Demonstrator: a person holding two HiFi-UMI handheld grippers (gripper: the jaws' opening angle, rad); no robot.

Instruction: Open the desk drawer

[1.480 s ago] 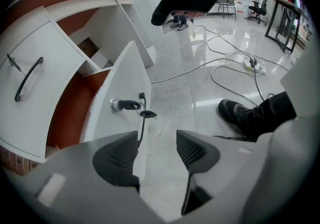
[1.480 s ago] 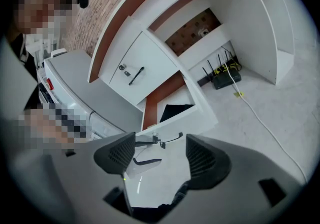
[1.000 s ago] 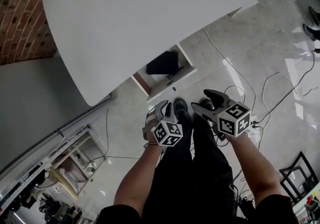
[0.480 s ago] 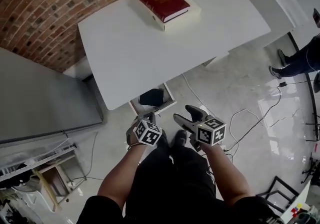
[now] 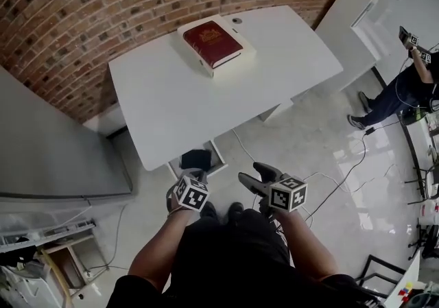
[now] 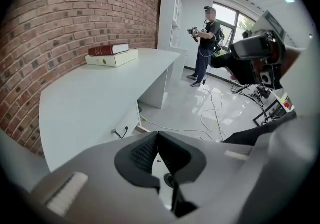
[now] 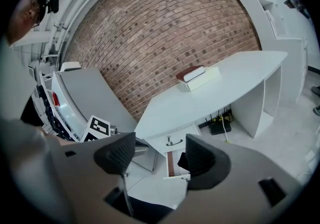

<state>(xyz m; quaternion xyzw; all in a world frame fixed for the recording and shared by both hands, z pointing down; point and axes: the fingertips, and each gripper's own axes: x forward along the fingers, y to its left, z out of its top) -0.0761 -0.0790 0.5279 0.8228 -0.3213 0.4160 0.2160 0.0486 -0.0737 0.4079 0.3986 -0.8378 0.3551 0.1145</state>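
Observation:
The white desk (image 5: 206,87) stands against a brick wall. Under its left end the upper drawer (image 7: 172,143) is closed, with a dark handle (image 6: 120,131) on its front. The lower drawer (image 7: 176,164) below it is pulled out, with a black thing (image 5: 195,160) inside. Both grippers hang in the air in front of the desk, clear of the drawers. My left gripper (image 5: 197,176) is shut, pads together on nothing (image 6: 158,149). My right gripper (image 5: 250,172) is open and empty (image 7: 160,157).
A red book (image 5: 211,42) lies on a white box (image 5: 226,58) at the back of the desk. Cables (image 5: 343,176) run over the glossy floor. A person (image 6: 206,43) stands at the far right. A grey cabinet (image 5: 55,156) stands to the left.
Both grippers have risen from near the floor and the head view has lifted, so the whole desk top with the book has come into sight. The drawers now lie farther below the grippers.

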